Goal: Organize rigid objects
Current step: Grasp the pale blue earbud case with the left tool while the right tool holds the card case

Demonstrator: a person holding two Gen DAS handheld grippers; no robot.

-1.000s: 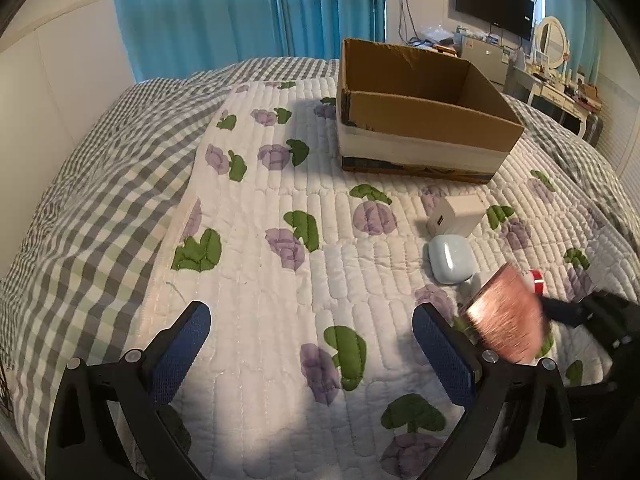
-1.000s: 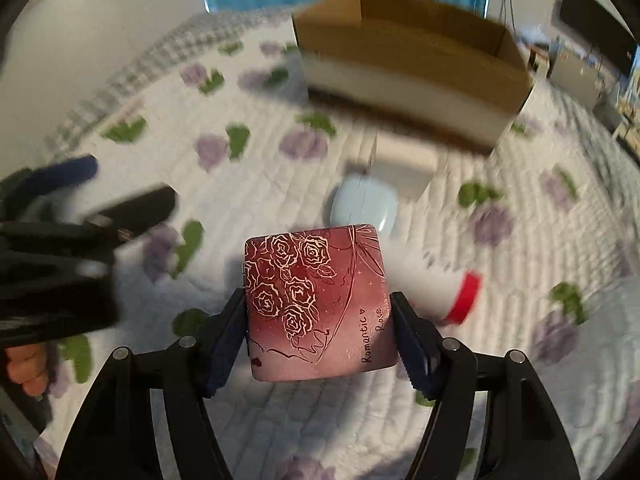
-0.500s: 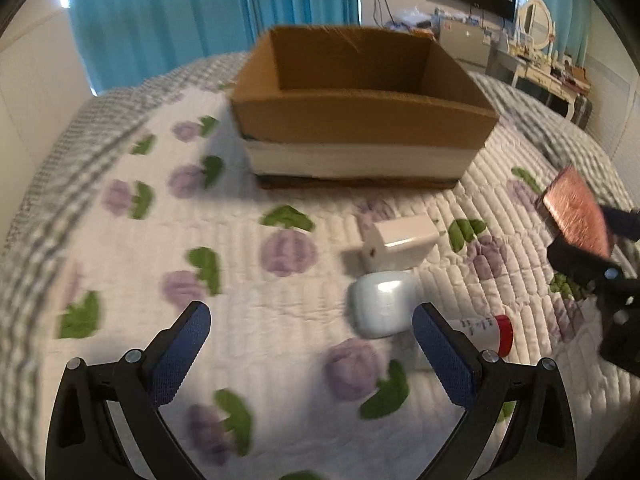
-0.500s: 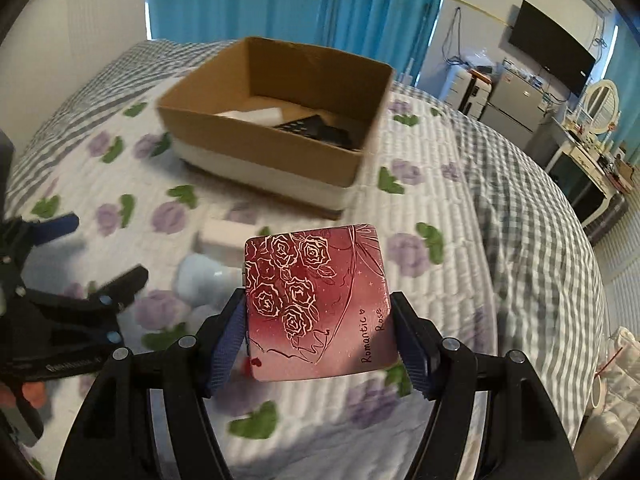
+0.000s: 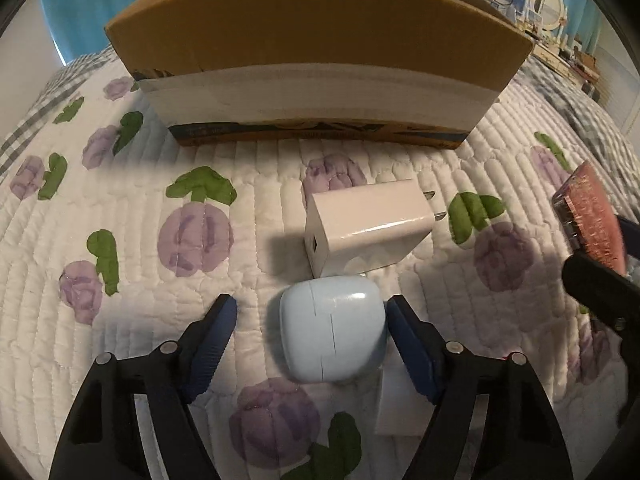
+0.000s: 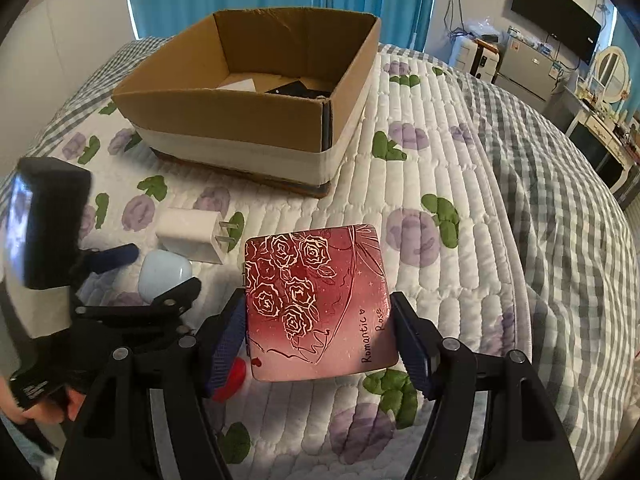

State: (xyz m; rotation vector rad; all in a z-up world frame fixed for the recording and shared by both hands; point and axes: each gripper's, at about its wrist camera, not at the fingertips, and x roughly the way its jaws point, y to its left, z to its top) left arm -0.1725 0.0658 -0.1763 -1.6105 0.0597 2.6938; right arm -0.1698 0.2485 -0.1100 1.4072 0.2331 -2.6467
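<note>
Noted bed with quilted floral cover, carrying all items. Noted open cardboard box on quilt, far side of loose items; white and dark things already inside. Judged as destination for sorting.

Logged red rose-printed case, flat and square, clamped by its two side edges in right tool, held above quilt, short of box. Seen also at right edge of left wrist view.

Logged white charger lying just ahead of pale blue earbud case, the two touching or nearly so. Red-capped small bottle mostly hidden under right tool.

Left tool lowered over quilt, open wide, straddling earbud case; right pad at or very near its side, left pad clearly apart. Nothing gripped.

Step in hand, judged: picking up earbud case. To do well: centre tool so both pads meet smooth rounded sides level, close gently against slipping, avoid nudging charger ahead. Right tool to carry rose case over box rim before release.
</note>
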